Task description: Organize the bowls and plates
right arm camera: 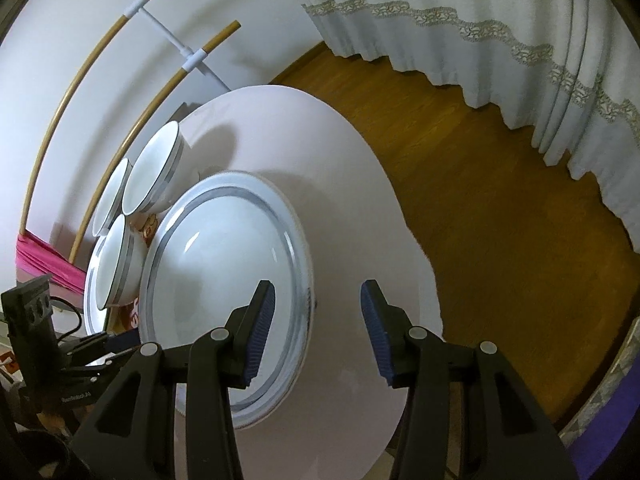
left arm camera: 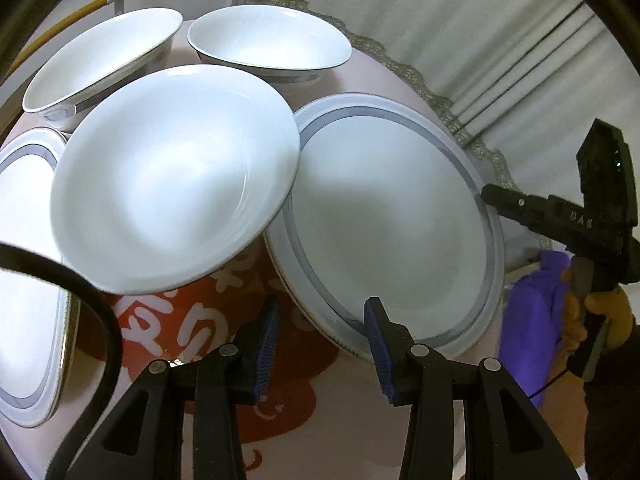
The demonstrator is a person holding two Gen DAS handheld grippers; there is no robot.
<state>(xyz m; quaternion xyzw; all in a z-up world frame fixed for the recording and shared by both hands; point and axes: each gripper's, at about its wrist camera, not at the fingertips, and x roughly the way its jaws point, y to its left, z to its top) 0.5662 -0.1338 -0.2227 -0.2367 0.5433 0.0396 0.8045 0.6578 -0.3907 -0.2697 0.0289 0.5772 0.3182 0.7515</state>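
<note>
So the pink round counter (right arm camera: 360, 208) is carrying the whole set right now. Nearest the left tongs (left arm camera: 322, 354) a big grey-banded plate (left arm camera: 384, 216) is lying flat, and its near rim is sitting right between the blue pads (left arm camera: 378, 354), though I can't tell if they're touching it. The jaws are standing partly open and aren't holding anything. Just beside that plate a wide white bowl (left arm camera: 172, 204) is crowding in, its rim overhanging the plate's left edge, so it's kind of in the way on that side. Behind it, toward the far edge of the counter, two more bowls are sitting side by side: the left bowl (left arm camera: 100, 56) and the right bowl (left arm camera: 268, 40). A second banded plate (left arm camera: 28, 280) is peeking out at the counter's left edge. A red cartoon print (left arm camera: 280, 392) is showing on the counter under the tongs.

The right tongs (right arm camera: 318, 334) are also hanging partly open and empty, over the same plate's right rim, with bare counter beyond. A hand (left arm camera: 600, 320) in a purple sleeve (left arm camera: 528, 312) is gripping them. A lace-trimmed curtain (right arm camera: 480, 32), wooden floor (right arm camera: 500, 200) and a bamboo rack (right arm camera: 132, 128) are surrounding everything.
</note>
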